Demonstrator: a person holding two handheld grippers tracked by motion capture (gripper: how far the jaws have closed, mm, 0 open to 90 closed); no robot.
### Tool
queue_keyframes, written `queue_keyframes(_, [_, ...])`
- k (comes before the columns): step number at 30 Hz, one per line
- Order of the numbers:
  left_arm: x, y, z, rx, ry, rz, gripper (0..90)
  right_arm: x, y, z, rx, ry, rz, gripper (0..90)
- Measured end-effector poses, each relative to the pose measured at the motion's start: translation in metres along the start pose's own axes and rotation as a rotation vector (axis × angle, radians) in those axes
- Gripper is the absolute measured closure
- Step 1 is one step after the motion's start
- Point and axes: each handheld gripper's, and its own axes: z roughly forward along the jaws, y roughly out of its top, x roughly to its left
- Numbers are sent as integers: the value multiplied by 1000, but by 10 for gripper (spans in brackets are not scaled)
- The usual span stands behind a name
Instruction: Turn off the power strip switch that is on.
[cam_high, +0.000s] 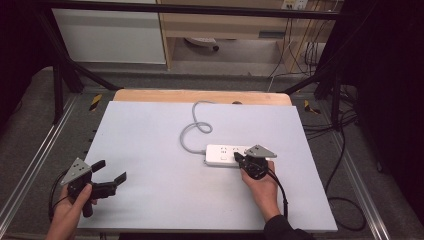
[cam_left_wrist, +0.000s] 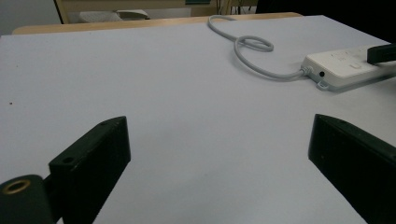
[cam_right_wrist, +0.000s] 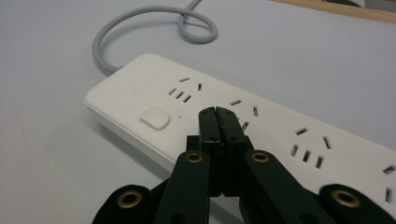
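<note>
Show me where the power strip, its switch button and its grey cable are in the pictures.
power strip (cam_right_wrist: 261, 126), right gripper view, on its white top face
switch button (cam_right_wrist: 154, 118), right gripper view, on the button's middle
grey cable (cam_high: 189, 131), high view, on the curved run

The strip (cam_right_wrist: 261, 135) under the right gripper's (cam_right_wrist: 219, 114) closed jaws looks like smooth white plastic, faintly glossy, as does its button (cam_right_wrist: 155, 118). Its cord (cam_right_wrist: 140, 21) has a grey rubbery skin. The jaws are matt black with brass-coloured rivets. The mat (cam_right_wrist: 46, 154) looks matt, the table (cam_high: 200, 96) edge beyond it wooden.
</note>
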Motion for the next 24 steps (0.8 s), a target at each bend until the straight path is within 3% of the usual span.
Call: queue_keyframes(24, [0,0,0,5,2,4,59,-1,2,0,18,10,12,900])
